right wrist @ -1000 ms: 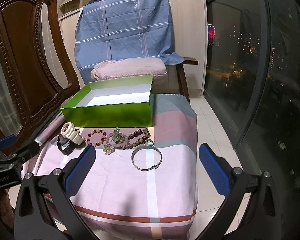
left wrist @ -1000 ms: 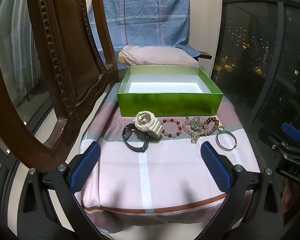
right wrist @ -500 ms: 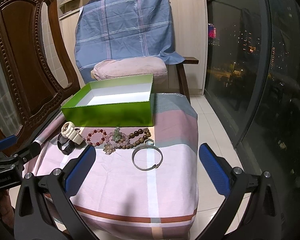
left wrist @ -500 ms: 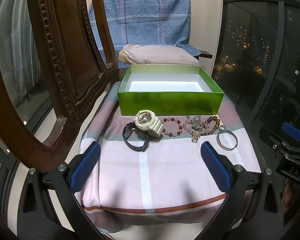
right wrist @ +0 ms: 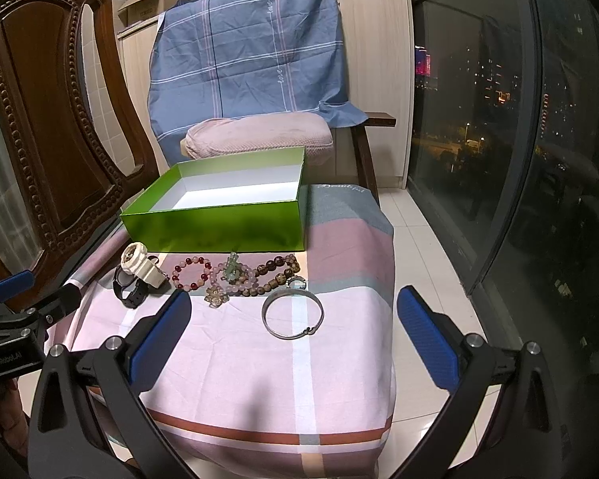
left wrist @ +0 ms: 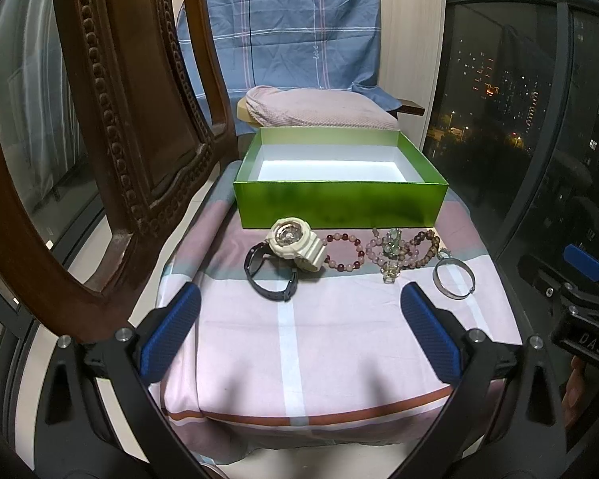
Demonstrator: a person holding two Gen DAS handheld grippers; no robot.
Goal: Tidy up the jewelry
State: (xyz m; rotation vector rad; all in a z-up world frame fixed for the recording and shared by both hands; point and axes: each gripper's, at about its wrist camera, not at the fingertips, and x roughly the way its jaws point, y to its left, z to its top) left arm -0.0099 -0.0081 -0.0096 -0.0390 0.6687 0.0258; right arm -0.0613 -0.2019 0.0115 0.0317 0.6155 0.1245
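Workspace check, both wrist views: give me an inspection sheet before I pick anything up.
Surface: pink plaid cloth, lying flat.
Job's things: green box open, empty; cream watch, black watch, bead bracelets, silver bangle in a row before it.
Clutter: nothing seen.
Grippers: left gripper and right gripper open, holding nothing.
Cables: nothing seen.
Surroundings: carved wooden chair at left, blue cloth behind, night window at right.

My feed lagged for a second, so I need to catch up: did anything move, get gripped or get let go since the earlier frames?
Almost nothing changed. The left hand-held gripper drifted very slightly; the right hand-held gripper held its place. Both stay open and empty. The watches, bead bracelets and bangle lie untouched on the cloth in front of the empty green box.
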